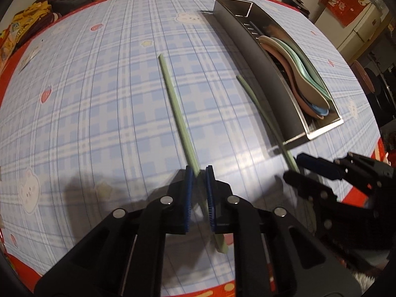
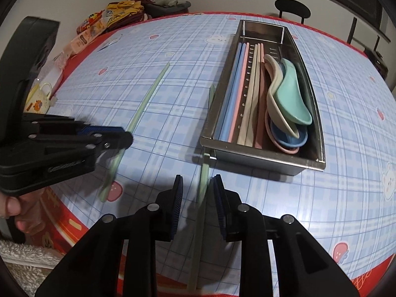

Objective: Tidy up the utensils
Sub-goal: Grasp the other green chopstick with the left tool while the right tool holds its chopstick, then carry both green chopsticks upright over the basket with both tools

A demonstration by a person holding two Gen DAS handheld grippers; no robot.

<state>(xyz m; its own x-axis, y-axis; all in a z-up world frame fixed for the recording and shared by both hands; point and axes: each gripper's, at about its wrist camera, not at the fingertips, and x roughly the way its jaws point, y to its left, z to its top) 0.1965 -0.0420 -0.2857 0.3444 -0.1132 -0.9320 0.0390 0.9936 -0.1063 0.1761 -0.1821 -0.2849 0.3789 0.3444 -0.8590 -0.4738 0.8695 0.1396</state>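
Left tongs point(image 1: 199, 170) pinch one green chopstick point(image 1: 173, 99); right tongs point(image 2: 196, 183) spread around another point(image 2: 204, 173) hugging the tray's point(image 2: 262, 162) edge.

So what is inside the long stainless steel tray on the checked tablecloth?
The steel tray holds blue, pink and beige chopsticks along one side and stacked spoons in teal, beige, blue and pink on the other. The lower spoons are mostly covered, so their count is unclear.
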